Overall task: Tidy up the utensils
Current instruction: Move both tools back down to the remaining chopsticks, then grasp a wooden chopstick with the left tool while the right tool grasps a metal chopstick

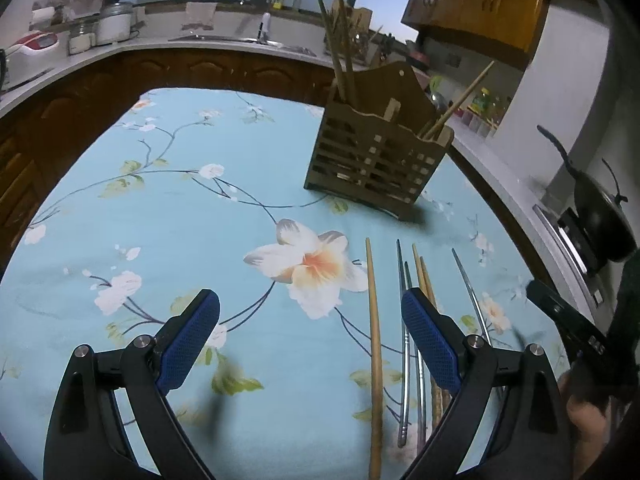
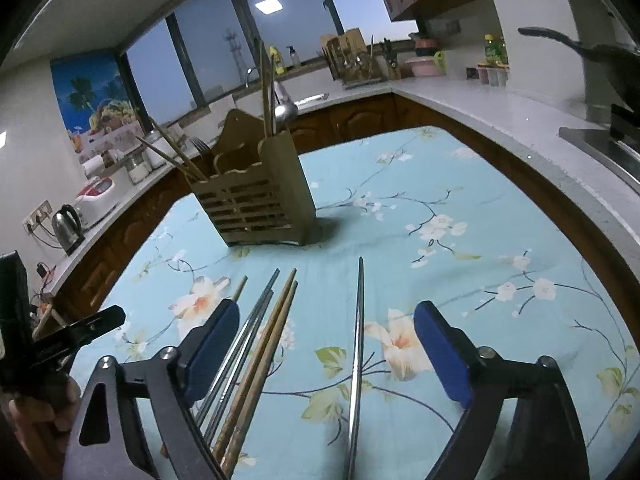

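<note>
A wooden slatted utensil holder [image 1: 378,160] stands on the floral blue tablecloth, with several chopsticks standing in it; it also shows in the right wrist view [image 2: 256,200]. Loose chopsticks lie on the cloth: a light wooden one [image 1: 374,340], a metal pair [image 1: 404,320], a brown wooden pair [image 1: 424,276] and a single metal one [image 1: 470,296]. My left gripper [image 1: 310,332] is open and empty above the cloth, with the light wooden chopstick between its fingers. My right gripper [image 2: 326,344] is open and empty, with the single metal chopstick [image 2: 358,340] between its fingers. The metal pair [image 2: 248,332] and brown pair [image 2: 268,340] lie just left of it.
A white kitchen counter [image 2: 480,104] with dark wood cabinets wraps around the table. A black wok [image 1: 600,212] sits on the stove at the right. A kettle [image 2: 68,224] and appliances stand on the left counter. The right gripper's body [image 1: 568,320] shows at the left view's right edge.
</note>
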Demonstrator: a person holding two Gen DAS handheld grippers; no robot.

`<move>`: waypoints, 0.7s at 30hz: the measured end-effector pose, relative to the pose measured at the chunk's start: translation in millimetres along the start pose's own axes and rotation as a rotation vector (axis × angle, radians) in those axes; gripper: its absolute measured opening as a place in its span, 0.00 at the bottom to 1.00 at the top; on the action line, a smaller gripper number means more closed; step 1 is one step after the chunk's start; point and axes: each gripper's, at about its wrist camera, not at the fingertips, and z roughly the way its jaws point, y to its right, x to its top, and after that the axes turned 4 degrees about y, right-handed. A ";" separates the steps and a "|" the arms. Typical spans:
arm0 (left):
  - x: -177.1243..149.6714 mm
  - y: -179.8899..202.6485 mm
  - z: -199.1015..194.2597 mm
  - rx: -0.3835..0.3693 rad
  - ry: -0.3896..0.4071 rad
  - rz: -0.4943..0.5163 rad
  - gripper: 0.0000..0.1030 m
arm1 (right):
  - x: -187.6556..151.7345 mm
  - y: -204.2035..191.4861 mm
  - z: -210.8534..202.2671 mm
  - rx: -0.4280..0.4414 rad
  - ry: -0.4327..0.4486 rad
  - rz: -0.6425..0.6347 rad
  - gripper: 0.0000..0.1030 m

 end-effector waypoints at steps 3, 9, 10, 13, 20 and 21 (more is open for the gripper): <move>3.5 5.1 11.5 0.001 -0.031 0.024 0.91 | 4.2 1.7 15.2 -0.009 -0.040 -0.001 0.75; 10.5 11.3 32.5 -0.007 -0.072 0.042 0.87 | 12.0 1.0 44.0 0.025 -0.124 0.012 0.54; 11.6 11.7 35.0 -0.008 -0.078 0.040 0.86 | 12.4 -1.1 47.5 0.029 -0.133 0.007 0.51; 14.1 9.3 41.3 0.000 -0.087 0.032 0.85 | 12.0 -13.0 61.6 0.055 -0.168 -0.018 0.39; 16.4 5.1 54.9 -0.007 -0.118 0.024 0.85 | -1.0 -38.9 105.3 0.060 -0.297 -0.080 0.13; 16.8 6.6 57.9 -0.012 -0.124 0.030 0.84 | -4.3 -42.1 111.9 0.056 -0.321 -0.094 0.11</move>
